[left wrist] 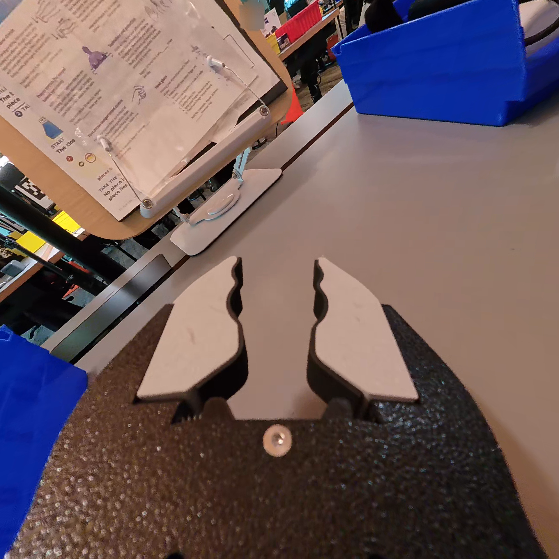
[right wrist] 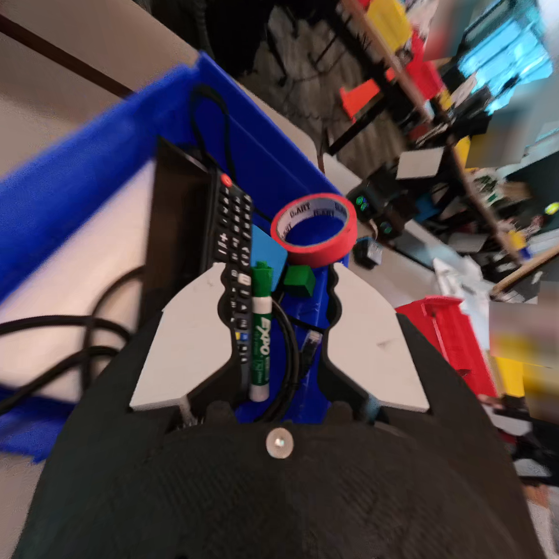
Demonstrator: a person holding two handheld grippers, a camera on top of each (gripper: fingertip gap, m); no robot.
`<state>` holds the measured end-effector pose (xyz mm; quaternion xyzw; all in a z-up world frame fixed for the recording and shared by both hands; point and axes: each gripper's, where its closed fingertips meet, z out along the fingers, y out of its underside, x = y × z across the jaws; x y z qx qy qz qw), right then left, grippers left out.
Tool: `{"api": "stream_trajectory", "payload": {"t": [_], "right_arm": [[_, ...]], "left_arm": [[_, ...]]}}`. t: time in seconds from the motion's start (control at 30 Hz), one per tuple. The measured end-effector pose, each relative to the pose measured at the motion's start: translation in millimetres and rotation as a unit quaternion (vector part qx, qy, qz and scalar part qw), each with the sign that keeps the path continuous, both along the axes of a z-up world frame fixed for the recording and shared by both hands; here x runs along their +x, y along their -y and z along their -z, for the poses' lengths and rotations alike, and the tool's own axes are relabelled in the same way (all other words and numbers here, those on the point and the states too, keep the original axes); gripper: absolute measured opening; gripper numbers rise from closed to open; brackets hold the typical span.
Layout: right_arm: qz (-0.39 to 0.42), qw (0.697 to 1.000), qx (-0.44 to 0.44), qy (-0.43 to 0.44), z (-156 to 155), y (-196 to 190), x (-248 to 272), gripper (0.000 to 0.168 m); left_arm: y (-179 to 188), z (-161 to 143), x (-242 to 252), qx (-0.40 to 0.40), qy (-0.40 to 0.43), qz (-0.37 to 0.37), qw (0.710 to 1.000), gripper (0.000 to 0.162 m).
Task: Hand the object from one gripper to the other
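Observation:
My left gripper [left wrist: 277, 263] is open and empty, low over the grey table [left wrist: 393, 242]. My right gripper [right wrist: 276, 269] is open and empty, hovering above a blue bin [right wrist: 75, 187]. In that bin lie a green marker [right wrist: 260, 332], a black remote control [right wrist: 234, 242], a roll of red tape [right wrist: 314, 233], a green block [right wrist: 299, 281], a light blue piece [right wrist: 266, 251] and a black cable [right wrist: 290, 357]. The marker and the remote show between my right fingers, below them. The right wrist view is blurred.
A document stand [left wrist: 211, 187] with a printed sheet stands at the table's far left edge. One blue bin [left wrist: 438, 75] sits at the back right, another [left wrist: 30, 423] close at the left. A red bin [right wrist: 447, 341] is to the right of my right gripper. Across from one pair of fingers to the other is roughly 40 centimeters. The green block [right wrist: 299, 281] is closer to my right gripper, around 9 centimeters from its tips; the left tips are 45 centimeters off.

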<state>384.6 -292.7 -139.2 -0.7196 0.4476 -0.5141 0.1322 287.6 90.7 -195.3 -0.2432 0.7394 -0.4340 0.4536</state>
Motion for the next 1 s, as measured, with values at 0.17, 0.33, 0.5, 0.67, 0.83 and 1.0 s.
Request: {"api": "stream_trajectory", "payload": {"t": [0.17,0.33,0.5,0.67,0.83,1.0], "right_arm": [[-0.072,0.994,-0.062,0.053,-22,-86,-15,0.067],[-0.138,0.988,-0.054,0.05,-16,-155,-22,0.067],[-0.215,0.976,0.022,0.021,12,-214,-29,0.07],[-0.311,0.936,0.148,0.078,25,-250,-44,0.075],[-0.326,0.913,0.173,0.173,13,-245,-54,0.071],[-0.36,0.9,0.167,0.183,13,-263,-67,0.069]], "left_arm": [[-4,0,2,-0.009,-0.004,-0.007,1.0,0.044],[-10,-7,2,-0.016,-0.001,-0.015,1.0,0.044],[-22,-28,-6,-0.074,-0.015,-0.016,0.997,0.048],[-78,-76,-22,-0.129,-0.041,-0.051,0.989,0.053],[-210,-108,8,-0.118,-0.093,-0.174,0.973,0.053],[-316,-55,70,-0.155,-0.277,-0.302,0.899,0.081]]}}
